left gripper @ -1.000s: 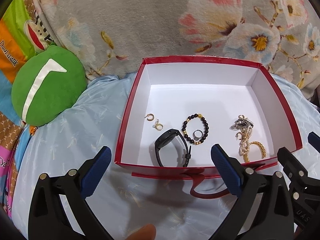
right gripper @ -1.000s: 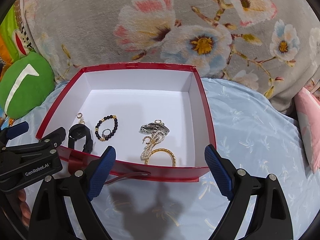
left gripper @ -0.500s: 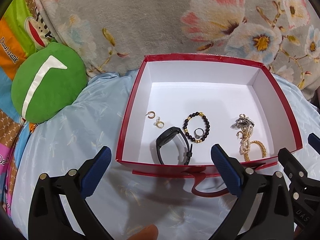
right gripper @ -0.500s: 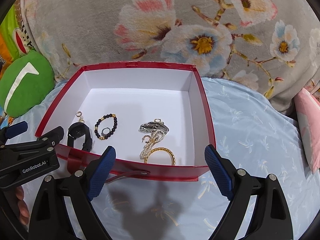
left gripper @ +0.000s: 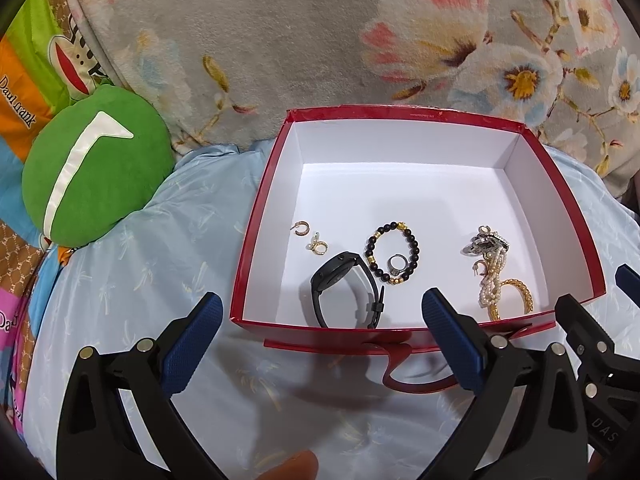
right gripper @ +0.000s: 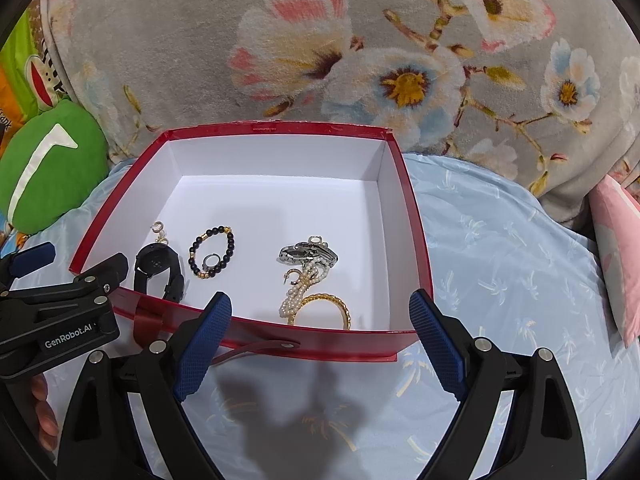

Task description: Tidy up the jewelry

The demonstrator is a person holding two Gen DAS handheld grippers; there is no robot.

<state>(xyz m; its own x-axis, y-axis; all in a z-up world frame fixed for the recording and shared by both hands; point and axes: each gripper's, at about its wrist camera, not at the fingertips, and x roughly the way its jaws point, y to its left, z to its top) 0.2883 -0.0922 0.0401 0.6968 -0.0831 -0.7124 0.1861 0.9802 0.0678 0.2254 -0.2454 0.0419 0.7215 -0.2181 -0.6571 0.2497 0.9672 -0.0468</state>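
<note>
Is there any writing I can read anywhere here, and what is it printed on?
"GenRobot.AI": on the left hand-held gripper, seen from the right camera.
"DAS": partial letters on the right hand-held gripper, rest cut off.
"Paul Frank": on the colourful cloth, partly hidden.
Tiny print on the red box rim: too small to read.

A pale blue patterned quilt (left gripper: pixel 132 264) covers the bed. Behind it lies a grey plush blanket with pink and white flowers (right gripper: pixel 332 52). A round green plush cushion (left gripper: pixel 92 176) rests at the left, touching both.
</note>
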